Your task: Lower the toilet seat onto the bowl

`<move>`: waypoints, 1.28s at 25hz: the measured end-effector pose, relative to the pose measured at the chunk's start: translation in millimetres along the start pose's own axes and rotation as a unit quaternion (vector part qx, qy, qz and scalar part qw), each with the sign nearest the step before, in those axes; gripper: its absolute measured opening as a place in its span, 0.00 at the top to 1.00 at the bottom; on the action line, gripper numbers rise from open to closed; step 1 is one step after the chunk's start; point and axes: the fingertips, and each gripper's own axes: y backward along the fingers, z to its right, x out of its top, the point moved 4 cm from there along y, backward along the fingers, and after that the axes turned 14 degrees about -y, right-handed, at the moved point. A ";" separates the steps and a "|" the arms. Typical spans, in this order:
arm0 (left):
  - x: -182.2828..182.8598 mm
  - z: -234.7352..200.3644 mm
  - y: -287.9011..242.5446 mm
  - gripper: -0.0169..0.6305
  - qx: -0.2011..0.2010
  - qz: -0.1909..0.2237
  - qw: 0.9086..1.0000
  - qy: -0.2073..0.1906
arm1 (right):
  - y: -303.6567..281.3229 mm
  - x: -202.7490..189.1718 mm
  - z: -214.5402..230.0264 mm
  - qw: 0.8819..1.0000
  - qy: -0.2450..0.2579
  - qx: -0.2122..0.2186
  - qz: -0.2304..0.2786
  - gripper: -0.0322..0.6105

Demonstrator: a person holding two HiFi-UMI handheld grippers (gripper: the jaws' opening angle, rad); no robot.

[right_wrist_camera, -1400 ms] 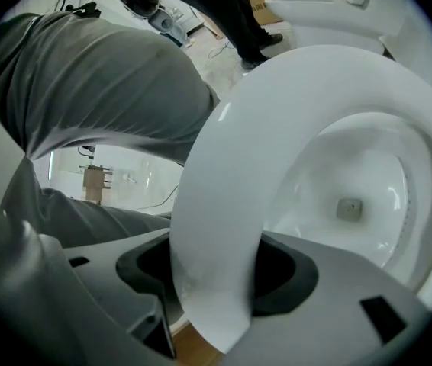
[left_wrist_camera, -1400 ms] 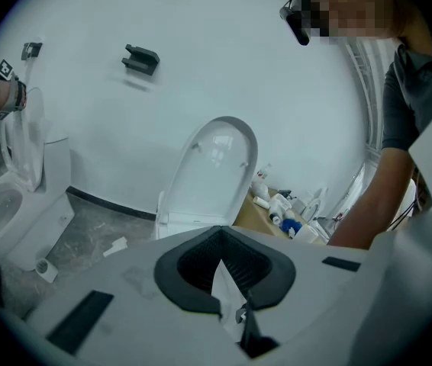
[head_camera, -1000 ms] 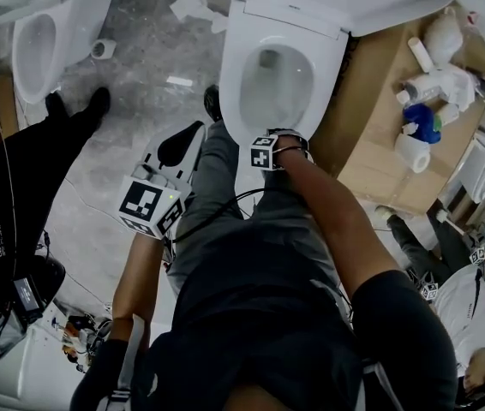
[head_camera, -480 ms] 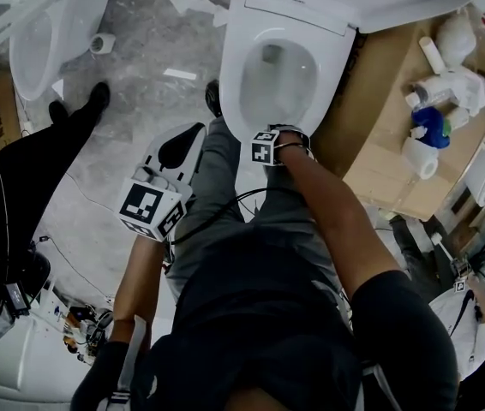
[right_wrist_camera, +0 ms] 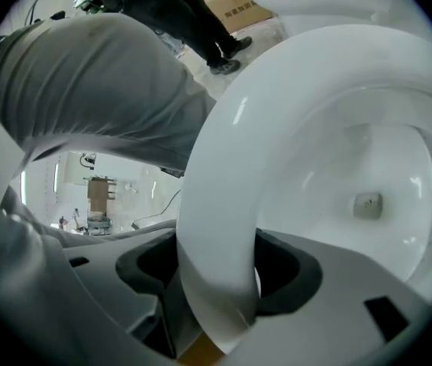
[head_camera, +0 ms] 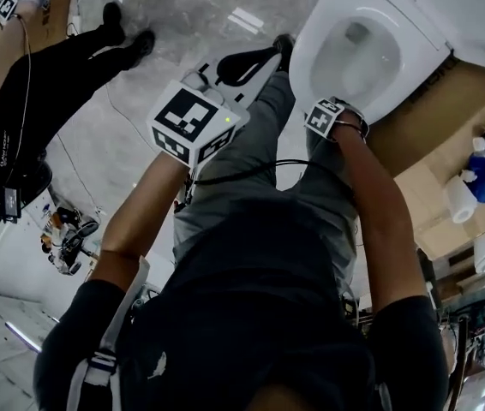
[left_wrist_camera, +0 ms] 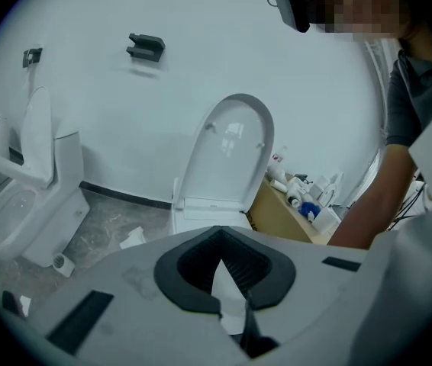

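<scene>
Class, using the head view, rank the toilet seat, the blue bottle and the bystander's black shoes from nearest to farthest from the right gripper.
1. Seat: its front edge is clamped in the right gripper.
2. Blue bottle: on the cardboard box, to the right.
3. Black shoes: far upper left of the view.

White wall (left_wrist_camera: 201, 59) had a dark baseboard (left_wrist_camera: 120, 196) and a black bracket (left_wrist_camera: 146, 47) mounted high. Floor (head_camera: 131, 135) was grey, marbled, with paper scraps (left_wrist_camera: 132, 239). Second toilet (left_wrist_camera: 29, 197) stood at left, cardboard counter (head_camera: 422, 144) with bottles (head_camera: 481, 174) at right. Light was even, diffuse.
</scene>
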 end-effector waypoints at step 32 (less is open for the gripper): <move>117.1 85.0 109.8 0.97 0.013 0.051 0.997 -0.063 | 215.4 -188.7 -63.5 0.913 -0.311 -0.039 0.263 0.94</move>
